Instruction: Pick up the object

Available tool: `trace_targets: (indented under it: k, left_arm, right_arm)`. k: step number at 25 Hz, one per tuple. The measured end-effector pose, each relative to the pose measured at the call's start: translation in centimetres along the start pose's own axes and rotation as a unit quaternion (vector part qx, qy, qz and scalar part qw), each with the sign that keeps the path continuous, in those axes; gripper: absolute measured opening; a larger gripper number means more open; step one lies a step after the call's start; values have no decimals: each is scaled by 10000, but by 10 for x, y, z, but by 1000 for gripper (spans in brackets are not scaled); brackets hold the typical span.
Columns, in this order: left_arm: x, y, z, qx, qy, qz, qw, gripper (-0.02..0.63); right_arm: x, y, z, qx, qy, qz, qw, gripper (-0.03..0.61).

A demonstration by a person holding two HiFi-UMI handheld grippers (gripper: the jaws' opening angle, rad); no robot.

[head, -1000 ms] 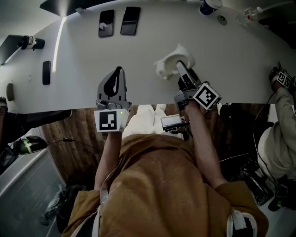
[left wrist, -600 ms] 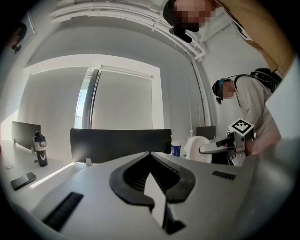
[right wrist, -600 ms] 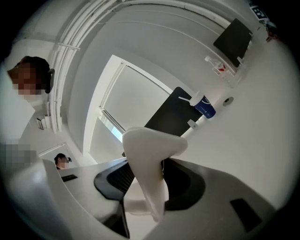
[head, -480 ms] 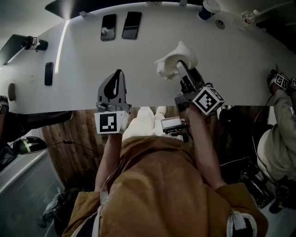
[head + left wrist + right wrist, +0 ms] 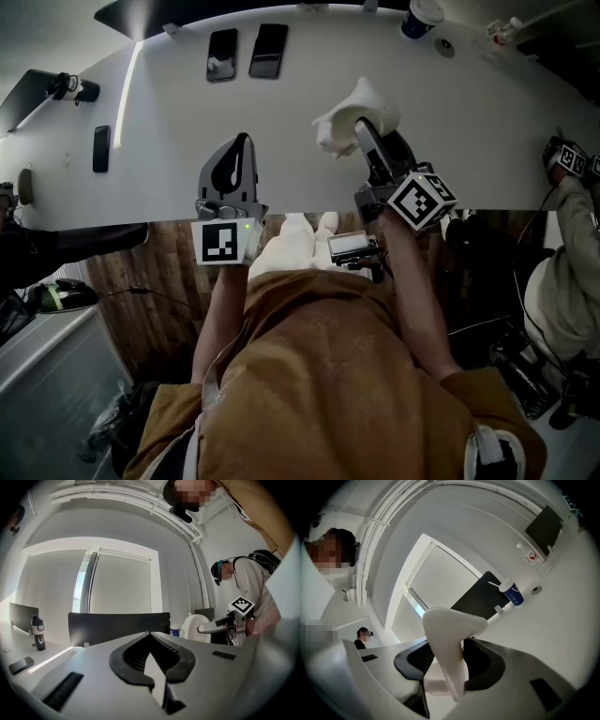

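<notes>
The object is a white, smooth, flared moulded piece (image 5: pixel 352 114), and it hangs over the white table (image 5: pixel 169 122) right of centre. My right gripper (image 5: pixel 367 133) is shut on it. In the right gripper view the white piece (image 5: pixel 449 634) stands up between the two dark pads, filling the gap of the right gripper (image 5: pixel 451 667). My left gripper (image 5: pixel 240 146) rests near the table's front edge, left of the object, jaws together with nothing in them. In the left gripper view the left gripper (image 5: pixel 151 641) points across the table, and the white piece (image 5: pixel 196 626) shows at the right.
Two dark phones (image 5: pixel 222 54) (image 5: pixel 268 50) lie at the far side of the table. A small dark device (image 5: pixel 101 148) lies at the left. A blue-and-white cup (image 5: pixel 419 14) stands at the far right. Another person with a marker cube (image 5: pixel 573 161) is at the right edge.
My right gripper has carried the white piece a little higher and farther from the front edge. The left gripper has stayed where it was.
</notes>
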State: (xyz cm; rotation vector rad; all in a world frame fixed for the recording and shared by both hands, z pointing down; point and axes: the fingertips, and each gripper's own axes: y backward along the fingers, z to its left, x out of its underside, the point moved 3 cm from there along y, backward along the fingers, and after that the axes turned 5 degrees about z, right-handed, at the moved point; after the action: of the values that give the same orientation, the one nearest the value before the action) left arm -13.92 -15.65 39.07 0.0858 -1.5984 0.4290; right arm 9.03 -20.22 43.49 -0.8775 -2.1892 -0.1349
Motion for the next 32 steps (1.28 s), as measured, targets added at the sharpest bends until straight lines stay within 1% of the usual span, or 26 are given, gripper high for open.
trace_targets:
  k: [5, 14, 20, 24, 27, 32]
  left_arm:
    - [-5, 2, 0, 29, -34, -80, 10000, 6]
    - [-12, 8, 4, -14, -52, -177, 9998, 6]
    - [-16, 9, 8, -3, -74, -255, 9996, 7]
    - [-21, 10, 9, -5, -79, -299, 9995, 7]
    - [-26, 14, 9, -14, -119, -403, 9991, 6]
    - [-34, 17, 11, -38, -189, -490, 9986, 7]
  right_arm:
    - [-7, 1, 9, -53, 196, -69, 9998, 194]
    - [-20, 2, 29, -37, 867, -127, 9961, 195]
    - [-36, 6, 47, 59, 1616, -151, 9867, 194]
    - [-41, 10, 54, 120, 1743, -261, 9843, 193]
    - [-37, 15, 60, 157, 1813, -276, 9829, 193]
    - [-34, 21, 73, 249, 2085, -297, 9773, 193]
